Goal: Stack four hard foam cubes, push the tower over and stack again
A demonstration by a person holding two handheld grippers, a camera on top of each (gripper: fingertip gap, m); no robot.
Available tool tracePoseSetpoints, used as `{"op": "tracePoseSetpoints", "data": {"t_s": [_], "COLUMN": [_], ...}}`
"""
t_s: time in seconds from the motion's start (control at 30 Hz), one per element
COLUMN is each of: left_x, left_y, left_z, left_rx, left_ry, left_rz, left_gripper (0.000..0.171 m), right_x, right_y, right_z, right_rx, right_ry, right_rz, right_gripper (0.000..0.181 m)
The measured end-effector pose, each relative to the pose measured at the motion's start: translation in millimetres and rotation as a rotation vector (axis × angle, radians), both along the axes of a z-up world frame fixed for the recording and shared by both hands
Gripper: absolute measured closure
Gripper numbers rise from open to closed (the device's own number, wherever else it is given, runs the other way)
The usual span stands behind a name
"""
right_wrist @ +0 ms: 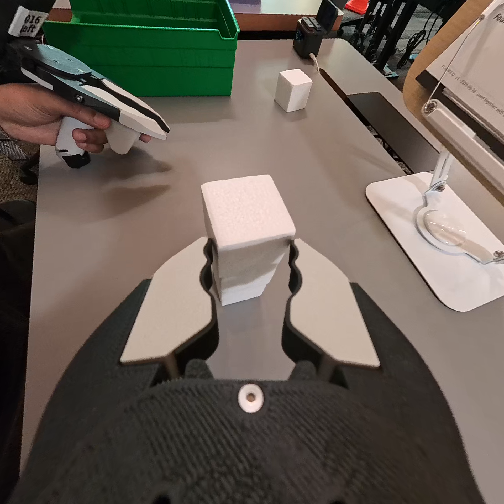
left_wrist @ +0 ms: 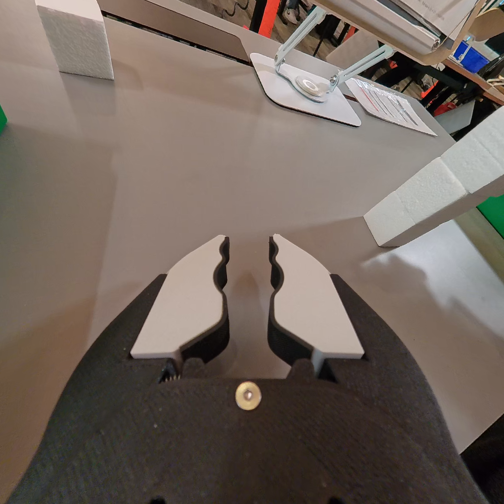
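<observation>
A stack of white foam blocks (right_wrist: 245, 212) stands on the grey table (right_wrist: 109, 272). My right gripper (right_wrist: 251, 242) is shut on the stack's upper block, with a fingertip against each side. The stack also shows at the right edge of the left wrist view (left_wrist: 431, 188). My left gripper (left_wrist: 249, 239) is open by a narrow gap, empty, and hovers over bare table. In the right wrist view it (right_wrist: 161, 131) is held by a hand (right_wrist: 35, 117) to the left of the stack. A single foam block (right_wrist: 293, 90) stands farther back; it also shows in the left wrist view (left_wrist: 76, 41).
A green bin (right_wrist: 141, 54) stands at the back left. A white stand base (right_wrist: 436, 240) carrying a tilted document board sits on the right, also in the left wrist view (left_wrist: 305, 90). A black device (right_wrist: 308, 41) with a cable is at the back. A laminated sheet (left_wrist: 392, 109) lies near the stand. There is about 25 cm between the tips of the two grippers.
</observation>
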State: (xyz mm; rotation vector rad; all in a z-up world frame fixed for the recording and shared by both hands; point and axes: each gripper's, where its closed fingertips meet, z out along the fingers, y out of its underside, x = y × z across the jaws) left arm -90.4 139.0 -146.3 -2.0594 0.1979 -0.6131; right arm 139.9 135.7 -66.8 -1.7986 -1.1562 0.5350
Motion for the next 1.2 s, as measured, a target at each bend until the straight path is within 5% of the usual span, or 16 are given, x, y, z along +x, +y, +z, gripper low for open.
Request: {"op": "tracePoseSetpoints", "data": {"t_s": [0.57,0.83,0.97,1.1,1.2], "left_x": [0,-4,-11,-19,-31], "left_y": [0,2,7,11,15], "left_z": [-1,3,10,21,30], "left_rx": [-0.002,0.014,0.05,0.098,0.138], "left_ry": [-0.001,0.0,-0.006,-0.008,0.007], "left_rz": [0.0,0.021,0.074,0.136,0.2], "left_gripper": [0.143,0.144,0.144,0.144,0.144], "right_x": [5,25,-66,-177,-230], "right_y": [-2,-18,-60,-50,2], "right_z": [-2,109,129,76,34], "right_rx": [-0.023,0.079,-0.062,-0.168,-0.146], "right_ry": [-0.026,0.301,0.502,0.42,0.334], "right_rz": [0.001,-0.078,0.105,0.056,-0.031], "right_gripper": [0.112,0.109,0.105,0.096,0.094]}}
